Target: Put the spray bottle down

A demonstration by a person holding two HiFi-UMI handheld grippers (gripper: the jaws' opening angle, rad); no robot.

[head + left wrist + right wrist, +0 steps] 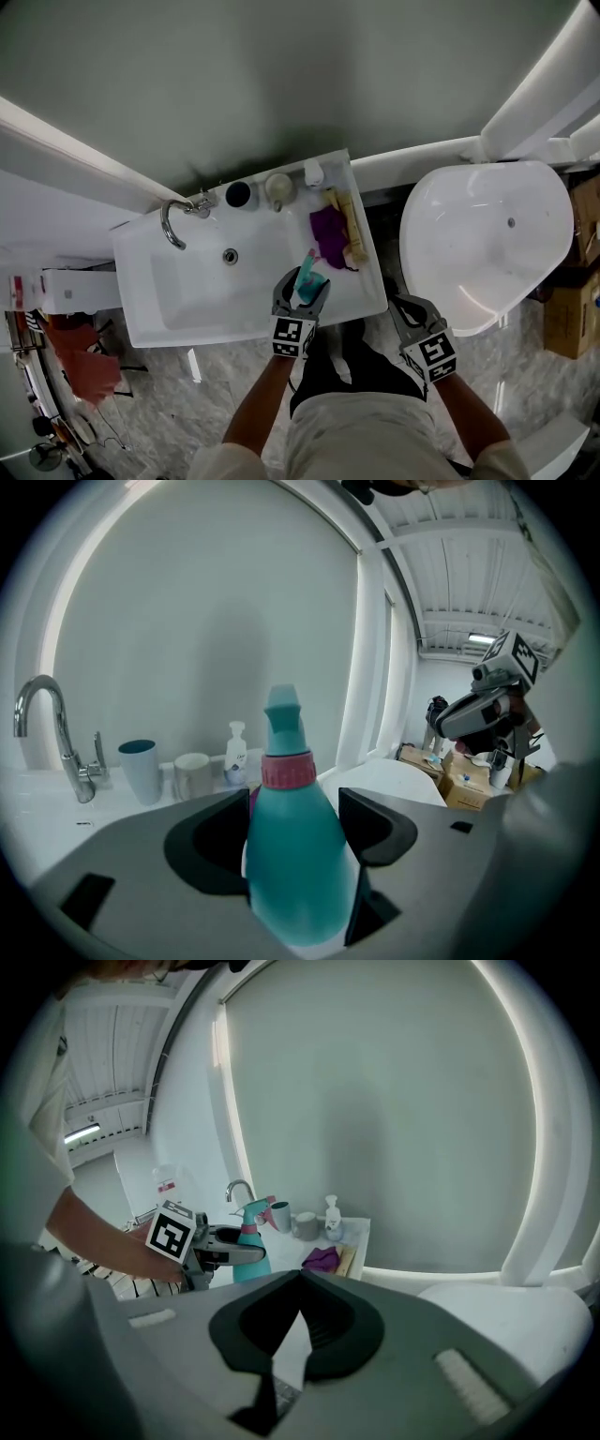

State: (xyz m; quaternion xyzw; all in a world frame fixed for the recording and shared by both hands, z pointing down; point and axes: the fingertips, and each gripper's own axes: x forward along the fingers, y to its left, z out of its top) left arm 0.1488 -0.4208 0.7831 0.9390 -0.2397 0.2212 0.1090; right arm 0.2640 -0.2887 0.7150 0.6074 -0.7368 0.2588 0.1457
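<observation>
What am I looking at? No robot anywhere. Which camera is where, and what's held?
No robot: a person holds a two-jaw gripper in each hand. The head view looks down from the person's head; the other two cameras ride on the grippers. The left gripper is clamped on a teal plastic spray bottle with a pink collar, over the white rectangular sink. The right gripper is shut and empty. By the chrome faucet stand a dark blue cup, a pale mug and a white pump bottle; a purple cloth lies on the sink's right ledge.
</observation>
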